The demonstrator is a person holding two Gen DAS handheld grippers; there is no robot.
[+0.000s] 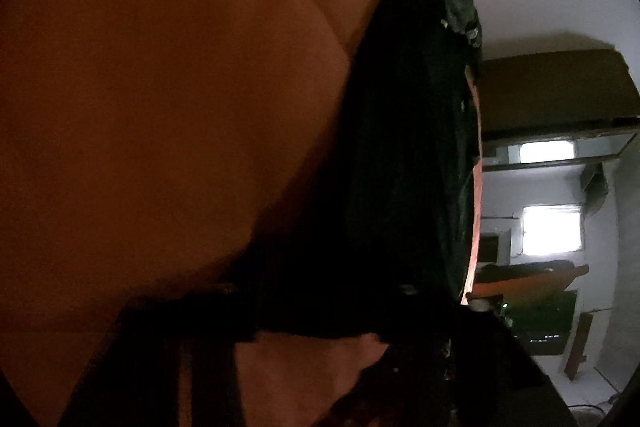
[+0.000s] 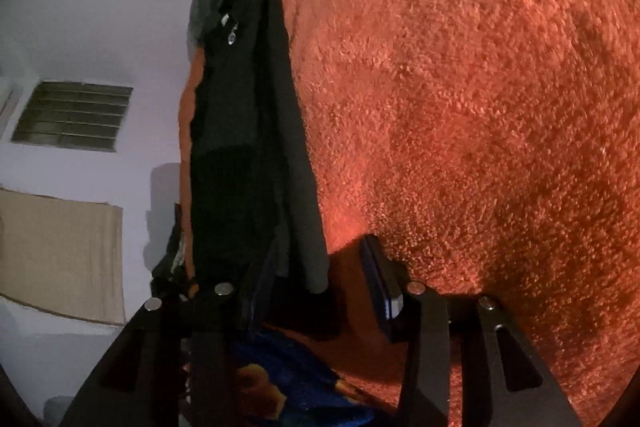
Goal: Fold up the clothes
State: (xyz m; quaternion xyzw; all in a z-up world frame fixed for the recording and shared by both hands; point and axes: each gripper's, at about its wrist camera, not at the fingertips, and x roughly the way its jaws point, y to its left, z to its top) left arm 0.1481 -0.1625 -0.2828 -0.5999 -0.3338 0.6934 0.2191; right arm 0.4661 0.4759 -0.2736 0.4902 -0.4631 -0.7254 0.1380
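right wrist | dark garment (image 2: 240, 131) hangs lengthwise, top to bottom | orange blanket (image 2: 480, 107) beside

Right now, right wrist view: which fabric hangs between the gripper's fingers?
The dark garment: its narrow end hangs between the open fingers of the right gripper. The orange fuzzy blanket lies behind them, the blue patterned cloth below.

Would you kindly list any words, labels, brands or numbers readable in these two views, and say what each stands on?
None can be read.
The orange fabric and the dark garment show no print.
The tiny lights on the dark device are too small to read.
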